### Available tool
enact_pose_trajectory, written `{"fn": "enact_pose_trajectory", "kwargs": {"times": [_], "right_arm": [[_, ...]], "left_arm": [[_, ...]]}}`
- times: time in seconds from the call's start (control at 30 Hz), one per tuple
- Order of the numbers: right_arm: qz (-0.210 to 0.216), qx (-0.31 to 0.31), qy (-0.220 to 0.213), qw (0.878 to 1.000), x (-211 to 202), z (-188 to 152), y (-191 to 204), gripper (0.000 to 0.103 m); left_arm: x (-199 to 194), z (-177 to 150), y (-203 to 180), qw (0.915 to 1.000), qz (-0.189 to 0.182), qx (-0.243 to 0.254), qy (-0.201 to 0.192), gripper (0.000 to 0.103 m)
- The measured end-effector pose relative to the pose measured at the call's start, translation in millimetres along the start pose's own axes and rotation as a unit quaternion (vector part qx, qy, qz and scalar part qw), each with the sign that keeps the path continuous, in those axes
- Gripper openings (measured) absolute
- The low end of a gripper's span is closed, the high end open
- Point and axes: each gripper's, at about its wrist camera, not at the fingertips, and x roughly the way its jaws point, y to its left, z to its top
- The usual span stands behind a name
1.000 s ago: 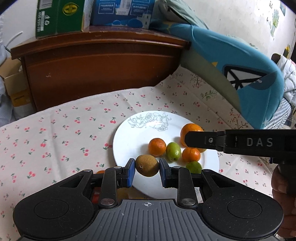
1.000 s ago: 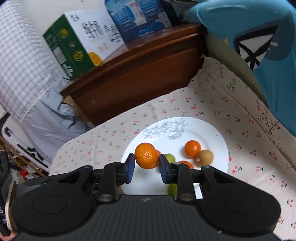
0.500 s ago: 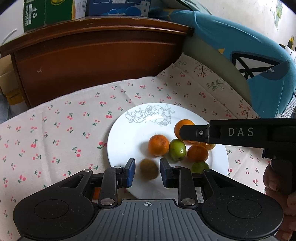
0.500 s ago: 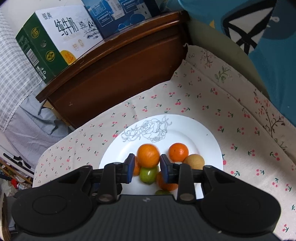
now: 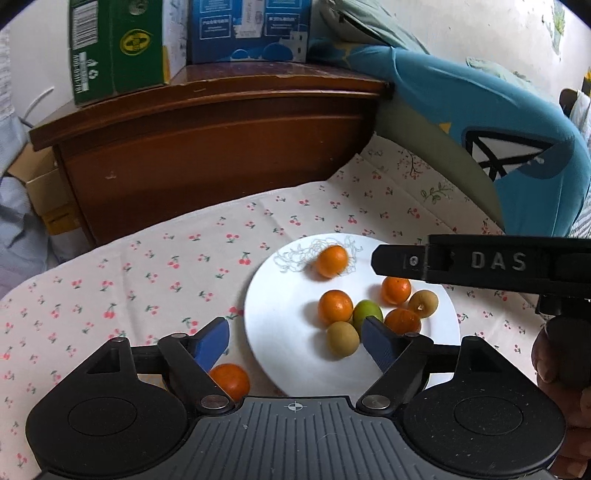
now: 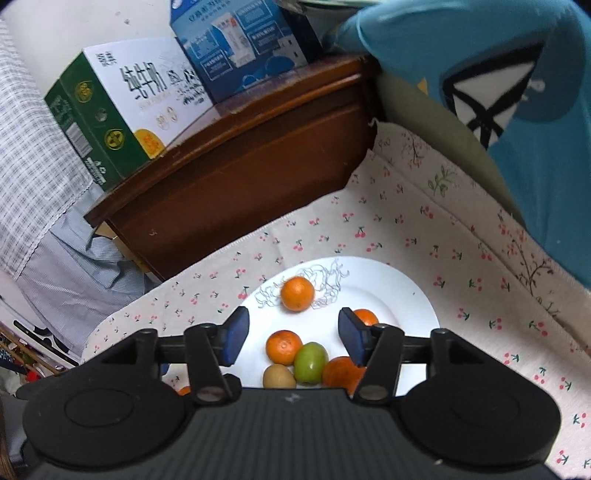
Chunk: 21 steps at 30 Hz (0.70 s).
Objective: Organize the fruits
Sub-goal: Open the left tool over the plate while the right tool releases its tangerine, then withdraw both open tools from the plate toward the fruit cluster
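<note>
A white plate lies on the cherry-print cloth and holds several oranges, a green fruit and two brown kiwis. One kiwi lies just ahead of my open, empty left gripper. One orange lies on the plate's far side over the printed drawing; it also shows in the right wrist view. My right gripper is open and empty above the plate; it crosses the left wrist view at right. One more orange lies on the cloth beside the plate, under my left finger.
A brown wooden cabinet stands behind the cloth with a green carton and a blue carton on top. A blue cushion lies at the right. A person's hand holds the right gripper.
Both grippers opened. The kiwi dropped from the left gripper onto the plate's near side. The orange left the right gripper and now lies on the plate's far side.
</note>
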Motion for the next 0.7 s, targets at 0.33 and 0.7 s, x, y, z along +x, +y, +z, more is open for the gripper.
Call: {"fn": "enact_pose_trajectory", "kwargs": {"times": [0.33,0.7], "right_arm": [[-0.002,-0.021,0.005,1.0,-17,-12,14,0.065],[0.016,-0.057,0.013,0.998,-38,-46,33,0.065]], "left_arm": [[-45,-10,37,0.998,0.022,-0.047,-0.035,0.081],[-79,-38,83,0.9903,0.051,-0.126,-0.028,0.081]]}}
